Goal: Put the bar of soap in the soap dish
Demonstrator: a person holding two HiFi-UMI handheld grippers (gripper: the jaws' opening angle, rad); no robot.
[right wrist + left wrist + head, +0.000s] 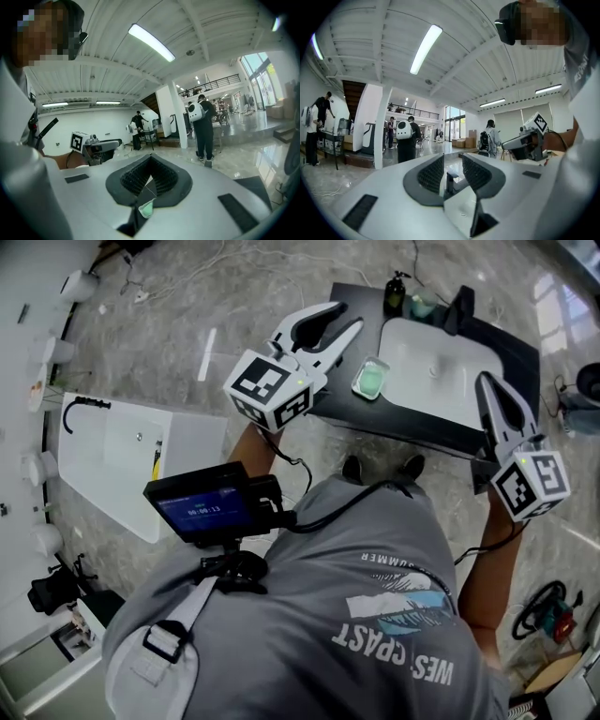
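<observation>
The mint-green bar of soap (372, 381) lies inside a pale, translucent, rounded-square soap dish (359, 385). The dish sits on the flat black counter (354, 306), just beside the left rim of the white rectangular basin (441, 381). At the back of the counter a dark pump bottle (396, 292) stands near a black tap (459, 307).

The person in the grey printed T-shirt (375, 615) stands at the counter's front edge with both tools raised. The left gripper (347, 317) hangs over the counter's front left corner, near the dish but apart from it. Its claw is released, and its own view shows the ribbed pads spread with only the hall between them. The right gripper (486, 382) is held over the basin's right end. Its claw is clenched, tips meeting, and it grasps nothing.

A small black screen (202, 507) rides at the person's chest. A white panel (112, 460) lies on the grey marbled floor (234, 296) to the left.
</observation>
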